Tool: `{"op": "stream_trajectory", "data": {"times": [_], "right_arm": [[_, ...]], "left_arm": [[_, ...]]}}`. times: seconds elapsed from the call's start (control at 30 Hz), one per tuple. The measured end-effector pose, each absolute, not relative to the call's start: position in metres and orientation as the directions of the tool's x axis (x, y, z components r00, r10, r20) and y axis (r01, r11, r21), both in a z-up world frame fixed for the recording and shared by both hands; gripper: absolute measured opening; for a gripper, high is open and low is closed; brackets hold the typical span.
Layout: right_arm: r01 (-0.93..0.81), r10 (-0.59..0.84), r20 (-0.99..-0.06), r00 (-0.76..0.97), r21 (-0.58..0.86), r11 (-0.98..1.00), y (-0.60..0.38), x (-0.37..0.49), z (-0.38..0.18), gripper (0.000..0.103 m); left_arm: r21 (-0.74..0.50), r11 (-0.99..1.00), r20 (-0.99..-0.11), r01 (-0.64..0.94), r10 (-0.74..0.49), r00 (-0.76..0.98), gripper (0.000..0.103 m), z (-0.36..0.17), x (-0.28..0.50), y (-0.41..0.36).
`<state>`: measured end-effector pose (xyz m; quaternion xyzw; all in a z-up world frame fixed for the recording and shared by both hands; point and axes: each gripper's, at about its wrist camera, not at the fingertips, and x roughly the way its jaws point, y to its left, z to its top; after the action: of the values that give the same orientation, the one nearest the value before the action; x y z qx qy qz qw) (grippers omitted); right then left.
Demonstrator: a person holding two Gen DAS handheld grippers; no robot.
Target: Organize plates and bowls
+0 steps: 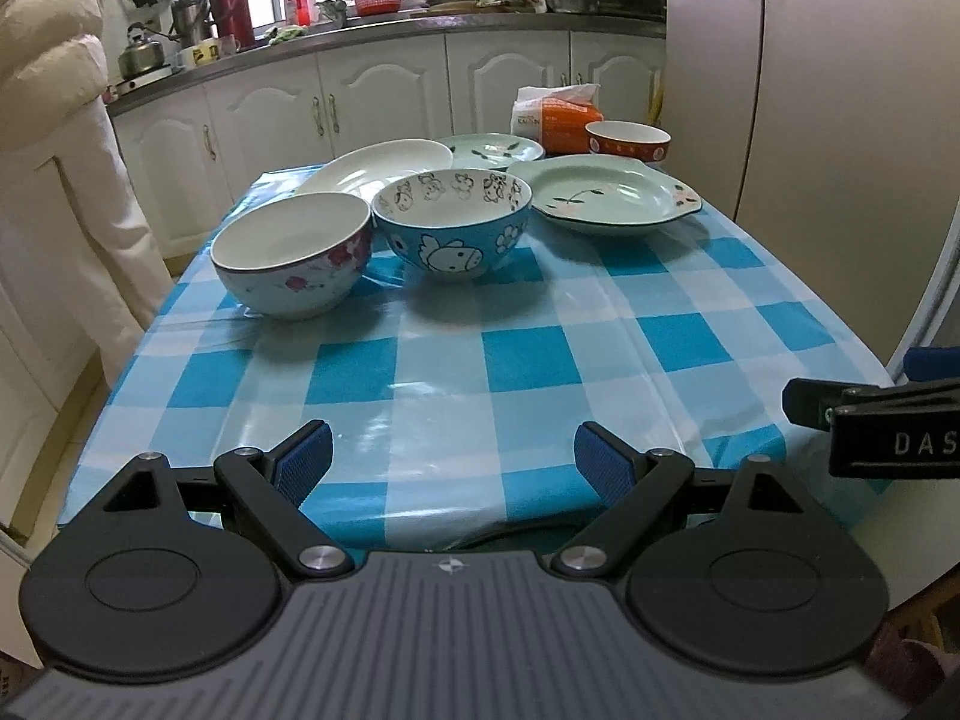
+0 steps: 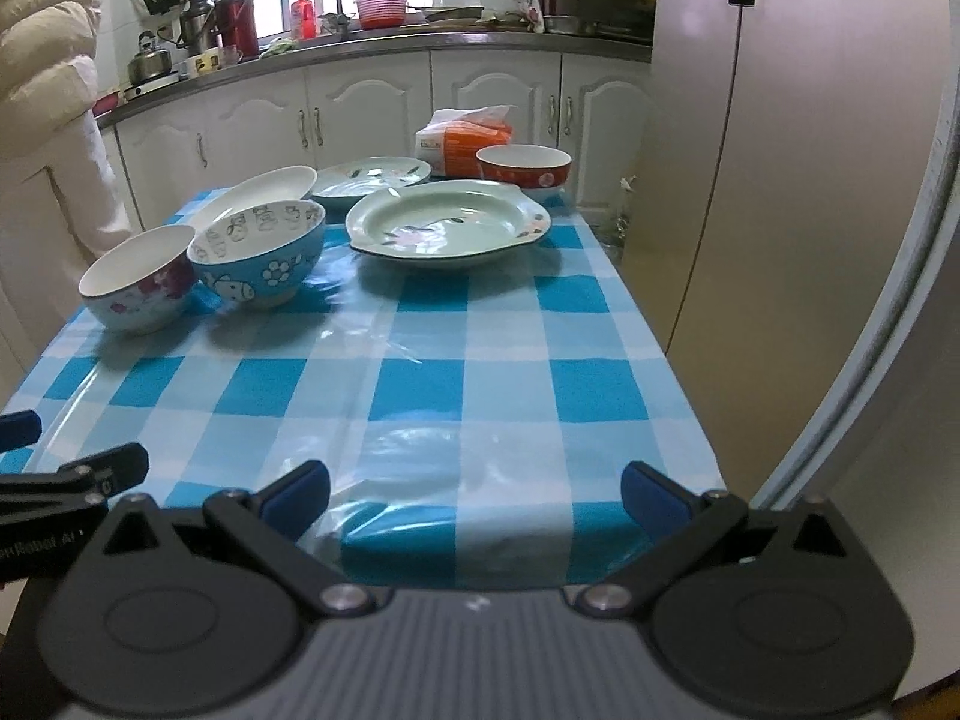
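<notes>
While we hover at the near table edge, our left gripper (image 1: 453, 459) and right gripper (image 2: 474, 495) gape wide, both empty. Far end, left to right: floral bowl (image 1: 292, 255), blue bowl (image 1: 453, 231), green plate (image 1: 606, 195), red bowl (image 1: 627, 141).

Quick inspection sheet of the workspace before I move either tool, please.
Surface: table under a blue checked cloth with clear plastic; near half bare.
Job's things: flowered bowl touching blue cartoon bowl; white plate; small green plate; big green plate; red bowl. None stacked.
Clutter: tissue pack at the far end.
Grippers: left tool and right tool open, empty, over the near edge.
Cables: nothing seen.
Surroundings: counter with sink, kettle, flasks; fridge on the right; person in a white coat on the left.
</notes>
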<state>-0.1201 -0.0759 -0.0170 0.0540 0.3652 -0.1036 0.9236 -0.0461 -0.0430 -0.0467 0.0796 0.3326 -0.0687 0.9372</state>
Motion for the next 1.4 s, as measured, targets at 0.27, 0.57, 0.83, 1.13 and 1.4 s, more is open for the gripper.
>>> {"op": "stream_trajectory", "data": {"times": [0.27,0.57,0.83,1.13,1.4], "right_arm": [[0.234,-0.151,-0.686,0.712,0.028,0.972,-0.078,-0.119,-0.018,0.103],[0.226,-0.148,-0.68,0.718,0.026,0.974,-0.078,-0.119,-0.018,0.103],[0.216,-0.151,-0.659,0.737,0.017,0.976,-0.075,-0.113,-0.013,0.103],[0.182,-0.144,-0.597,0.789,0.003,0.983,-0.069,-0.086,0.01,0.103],[0.158,-0.129,-0.57,0.811,0.001,0.987,-0.064,-0.062,0.022,0.103]], "left_arm": [[0.127,0.974,-0.63,0.186,-0.065,0.774,0.103,-0.045,-0.045,-0.046],[0.152,0.976,-0.6,0.157,-0.035,0.8,0.103,-0.042,-0.043,-0.042],[0.166,0.982,-0.539,0.095,0.009,0.842,0.103,-0.029,-0.026,-0.03],[0.195,0.981,-0.445,-0.001,0.089,0.891,0.103,-0.014,0.005,-0.011],[0.211,0.975,-0.406,-0.068,0.151,0.901,0.103,-0.01,0.024,0.005]]}}
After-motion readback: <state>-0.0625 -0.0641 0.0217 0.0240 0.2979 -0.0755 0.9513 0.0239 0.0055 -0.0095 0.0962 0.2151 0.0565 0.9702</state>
